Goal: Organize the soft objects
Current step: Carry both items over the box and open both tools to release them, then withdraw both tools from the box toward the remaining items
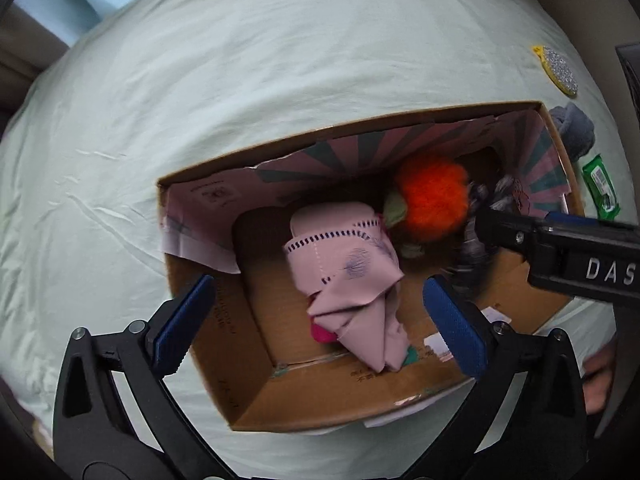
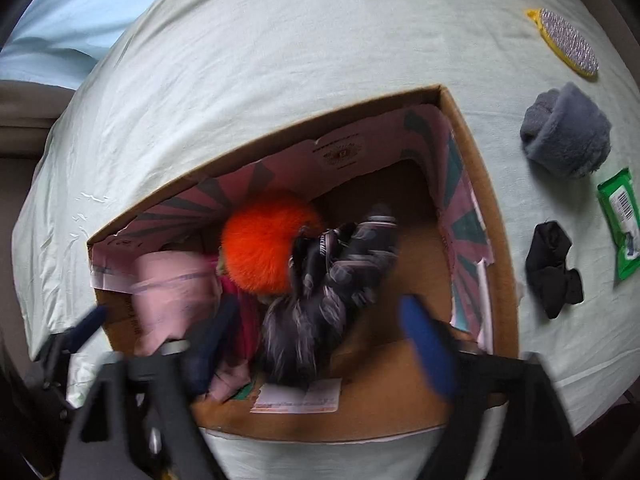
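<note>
Both my grippers hang over the cardboard box (image 1: 248,396), pointing down into it, so I judge this the drop-off step: two soft pieces lie in the box and my jaws are clear of them. Nearest me, my left gripper (image 1: 320,320) stands wide open, blue pads apart, nothing pressed between them; the pink cloth (image 1: 348,276) lies crumpled on the box floor directly below, between the pads but untouched. My right gripper (image 2: 320,344) is blurred, yet its blue fingers stand well apart and empty, with the dark patterned scarf (image 2: 332,280) heaped just beyond them, towards the box's right half. Farther in, the orange fluffy ball (image 2: 268,240) sits against the far wall, between the pink cloth and the scarf.

Outside the box, on the pale green sheet (image 2: 280,60) to the right, wait the black cloth (image 2: 552,268), the grey furry hat (image 2: 568,132) and a green wipes pack (image 2: 620,220); farthest off lies the glittery pad (image 2: 568,40). Next, I reckon, lift clear of the box walls and swing right for the black cloth, the nearest of them.
</note>
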`<state>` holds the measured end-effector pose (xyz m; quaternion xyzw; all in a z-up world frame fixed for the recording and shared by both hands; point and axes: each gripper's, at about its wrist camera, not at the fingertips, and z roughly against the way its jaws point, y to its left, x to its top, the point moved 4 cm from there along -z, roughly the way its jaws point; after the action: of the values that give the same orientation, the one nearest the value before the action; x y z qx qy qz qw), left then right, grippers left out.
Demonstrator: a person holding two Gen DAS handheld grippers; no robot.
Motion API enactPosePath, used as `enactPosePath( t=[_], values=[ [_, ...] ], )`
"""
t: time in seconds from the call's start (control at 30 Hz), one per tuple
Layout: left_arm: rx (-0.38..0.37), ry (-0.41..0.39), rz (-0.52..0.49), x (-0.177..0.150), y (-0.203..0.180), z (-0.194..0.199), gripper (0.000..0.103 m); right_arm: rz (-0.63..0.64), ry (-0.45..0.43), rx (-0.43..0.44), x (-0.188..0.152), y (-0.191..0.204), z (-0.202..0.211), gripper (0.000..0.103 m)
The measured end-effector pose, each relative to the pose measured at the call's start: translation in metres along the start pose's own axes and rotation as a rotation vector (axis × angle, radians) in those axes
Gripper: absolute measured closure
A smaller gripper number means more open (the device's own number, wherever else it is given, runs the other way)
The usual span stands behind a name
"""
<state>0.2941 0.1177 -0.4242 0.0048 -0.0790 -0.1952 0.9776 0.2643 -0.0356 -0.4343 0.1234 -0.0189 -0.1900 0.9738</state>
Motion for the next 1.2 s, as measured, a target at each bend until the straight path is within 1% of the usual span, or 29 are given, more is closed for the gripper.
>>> enactPosePath(
  t=[0.07,0.13,0.27,0.37,0.57,0.67,0.77,0.87,1.0,1.2],
  values=[
    [-0.004,0.006,-0.017,-0.003,0.0,0.003,0.0,0.022,-0.04,-0.018,0.0,0.001,0.005,0.011],
    [0.009,0.015,-0.022,-0.007,0.001,0.003,0.0,0.039,-0.065,-0.025,-0.001,0.002,0.009,0.011],
    [0.002,0.017,-0.001,-0.014,0.006,0.007,0.0,0.033,-0.066,-0.01,-0.005,0.002,0.012,0.011],
    [0.0,0.002,0.011,-0.012,0.008,0.014,0.0,0.033,-0.08,-0.002,-0.01,0.004,0.019,0.011],
    [0.023,-0.051,-0.015,-0.017,0.014,0.037,0.0,0.049,-0.116,-0.007,-0.021,0.009,0.039,0.011],
    [0.023,-0.077,-0.019,-0.021,0.015,0.051,0.0,0.062,-0.145,-0.007,-0.029,0.016,0.052,0.011],
    [0.023,-0.104,-0.019,-0.029,0.016,0.067,0.0,0.078,-0.172,-0.008,-0.035,0.019,0.066,0.011],
    [0.047,-0.142,-0.029,-0.04,0.016,0.085,0.0,0.105,-0.196,-0.027,-0.046,0.019,0.082,0.011],
    [0.061,-0.187,-0.028,-0.058,0.017,0.107,0.0,0.146,-0.25,-0.055,-0.064,0.022,0.107,0.011],
    [0.083,-0.258,-0.006,-0.084,0.027,0.149,0.0,0.199,-0.376,-0.077,-0.093,0.021,0.161,0.011]
  ],
)
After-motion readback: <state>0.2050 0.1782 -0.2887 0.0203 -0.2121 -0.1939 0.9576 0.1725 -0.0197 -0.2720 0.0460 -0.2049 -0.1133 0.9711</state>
